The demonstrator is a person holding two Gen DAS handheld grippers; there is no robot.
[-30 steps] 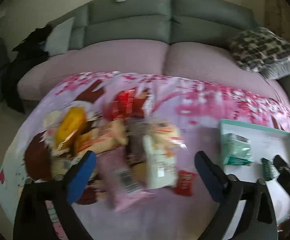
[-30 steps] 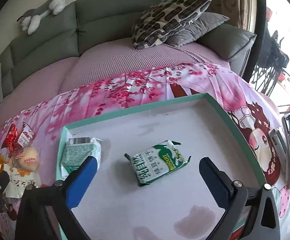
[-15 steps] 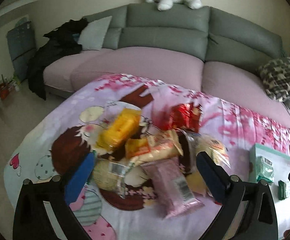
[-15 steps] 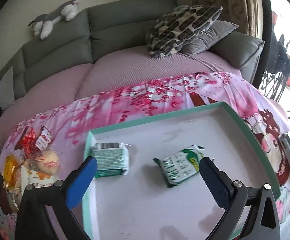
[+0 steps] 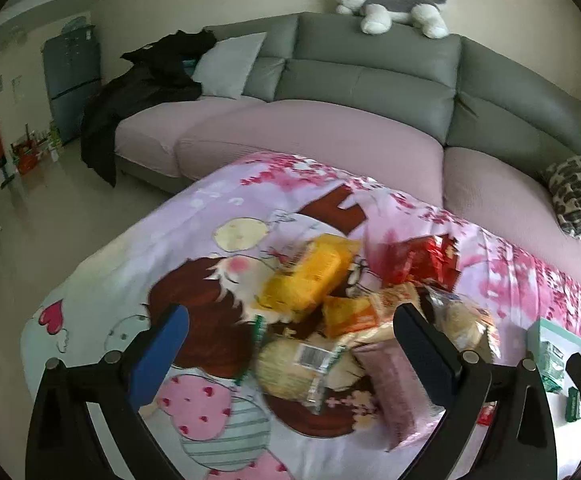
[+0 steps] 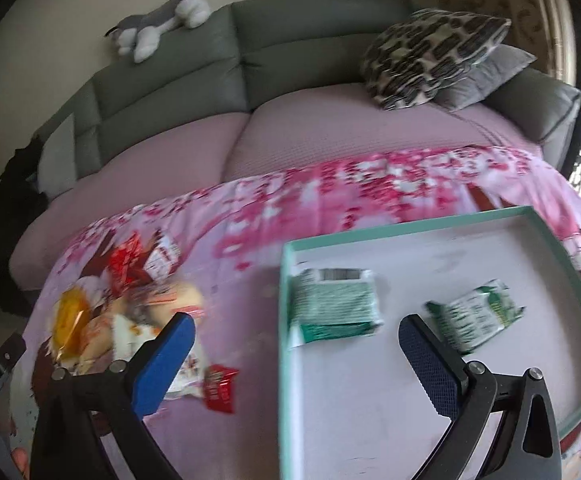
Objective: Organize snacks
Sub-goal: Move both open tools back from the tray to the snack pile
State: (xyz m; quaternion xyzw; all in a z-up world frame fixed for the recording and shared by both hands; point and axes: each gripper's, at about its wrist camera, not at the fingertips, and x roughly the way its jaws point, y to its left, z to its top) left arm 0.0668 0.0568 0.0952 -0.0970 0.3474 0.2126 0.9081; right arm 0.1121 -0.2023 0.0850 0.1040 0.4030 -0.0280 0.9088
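Note:
A heap of snack packets (image 5: 354, 320) lies on a pink cartoon-print cloth: a yellow pack (image 5: 310, 276), a red foil pack (image 5: 422, 260), a pink pack (image 5: 390, 384) and a pale round cake pack (image 5: 290, 368). My left gripper (image 5: 286, 356) hangs open above this heap, holding nothing. A teal-rimmed white tray (image 6: 410, 228) holds two green packets (image 6: 330, 304) (image 6: 478, 316). My right gripper (image 6: 294, 356) is open and empty over the tray's left rim. A small red packet (image 6: 220, 388) lies between heap and tray.
Behind the cloth-covered table stands a grey sofa with pink seat covers (image 5: 310, 128). On the sofa back lies a plush dog (image 5: 390, 8). Patterned cushions (image 6: 430, 56) sit at the right end, dark clothing (image 5: 146, 80) at the left. Bare floor (image 5: 30, 216) lies far left.
Both grippers have swung left. The left view now centres on the snack heap's left part; the right view moved from the tray's middle to its left rim. Both stay open.

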